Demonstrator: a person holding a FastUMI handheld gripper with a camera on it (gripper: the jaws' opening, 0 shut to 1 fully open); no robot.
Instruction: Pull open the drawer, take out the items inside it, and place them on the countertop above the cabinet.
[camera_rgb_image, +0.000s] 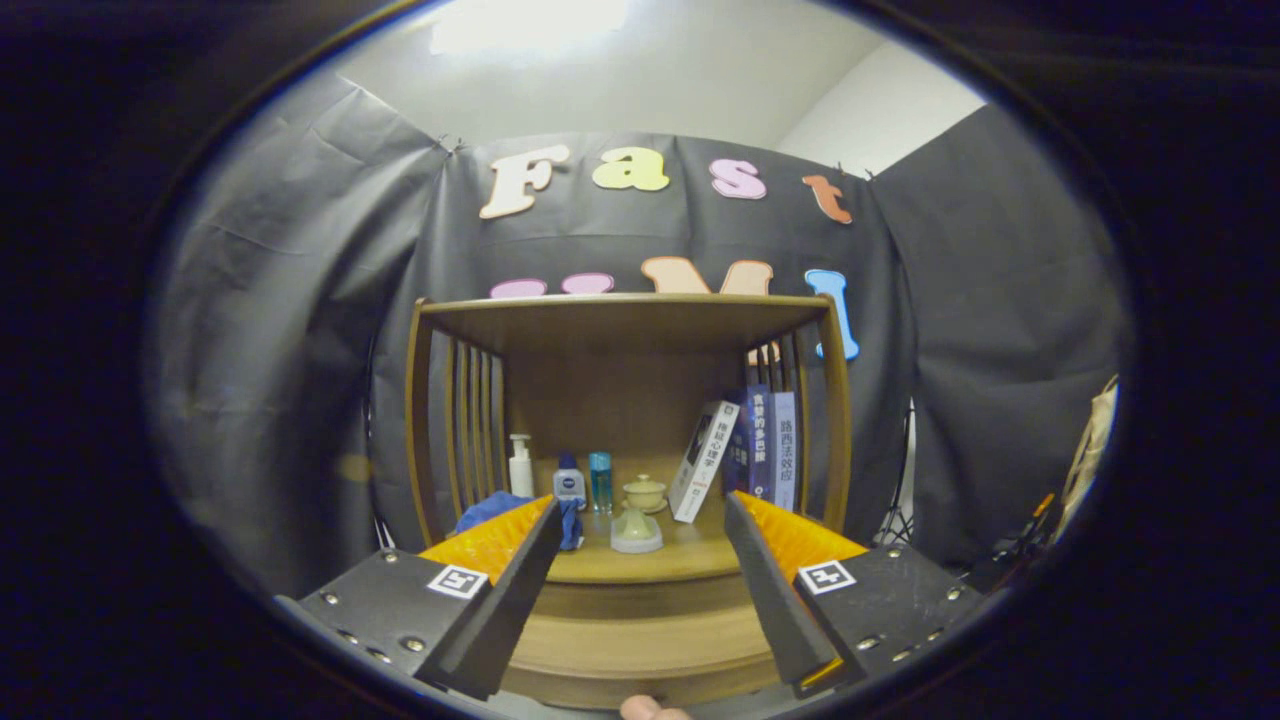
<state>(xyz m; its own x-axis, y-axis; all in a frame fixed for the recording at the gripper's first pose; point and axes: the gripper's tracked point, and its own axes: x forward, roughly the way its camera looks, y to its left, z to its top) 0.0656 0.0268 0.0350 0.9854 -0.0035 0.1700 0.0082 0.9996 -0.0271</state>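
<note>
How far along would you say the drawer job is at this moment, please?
Nothing looks done yet: the drawer front below the countertop appears closed. In hand: the gripper faces the cabinet, fingers open and empty. Left: pull the drawer open, lift out its contents and set them near the bottles and books.

Bottles (570, 478) left, books (760, 445) right, on the countertop (690, 555).
</note>
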